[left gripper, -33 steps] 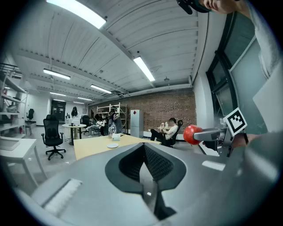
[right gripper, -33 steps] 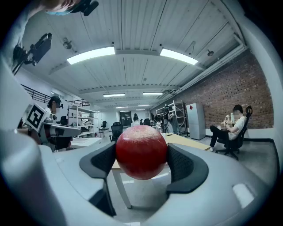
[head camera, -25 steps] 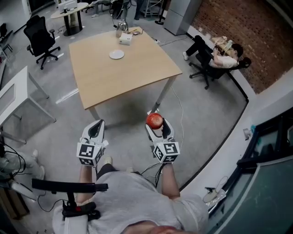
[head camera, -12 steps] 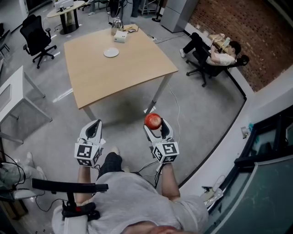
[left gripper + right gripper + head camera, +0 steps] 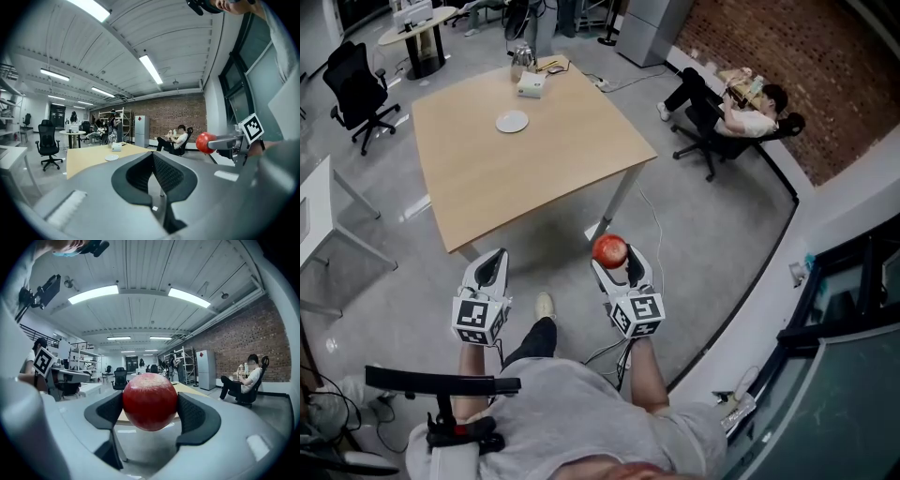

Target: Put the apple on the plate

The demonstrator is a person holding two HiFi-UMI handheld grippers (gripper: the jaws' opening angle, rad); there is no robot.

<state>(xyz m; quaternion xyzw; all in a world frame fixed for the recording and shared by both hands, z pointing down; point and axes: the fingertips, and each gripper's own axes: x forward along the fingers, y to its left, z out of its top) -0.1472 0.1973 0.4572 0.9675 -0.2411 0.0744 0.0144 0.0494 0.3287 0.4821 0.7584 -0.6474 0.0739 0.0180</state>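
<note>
Right gripper (image 5: 614, 261): jaws closed on the apple (image 5: 610, 250), one dark ribbed pad pressed against each side. The fruit is deep red with a paler speckled crown, and it bulges above and below the pads. It is held in the air over the grey floor (image 5: 712, 244), in front of the person's torso and short of the near edge of the table (image 5: 553, 164).

Left gripper (image 5: 492, 265): jaws together, pads meeting at the tips, nothing between them. It is carried level with the right gripper and beside it, the two apart. A light shoe (image 5: 544, 305) shows on the floor between them.

Table: light wooden top, standing ahead of both grippers.

Plate (image 5: 512, 122): small, white, round and bare. It sits on the far left part of the tabletop, well apart from the apple.

White box (image 5: 530, 86): lies beyond the plate, near the far edge. What lies behind it is too small to identify.

Surroundings:
- A seated person (image 5: 741, 101) leans back in a dark chair to the right of the table, near the brick wall (image 5: 825, 75).
- A black office chair (image 5: 354, 89) stands to the left of the table.
</note>
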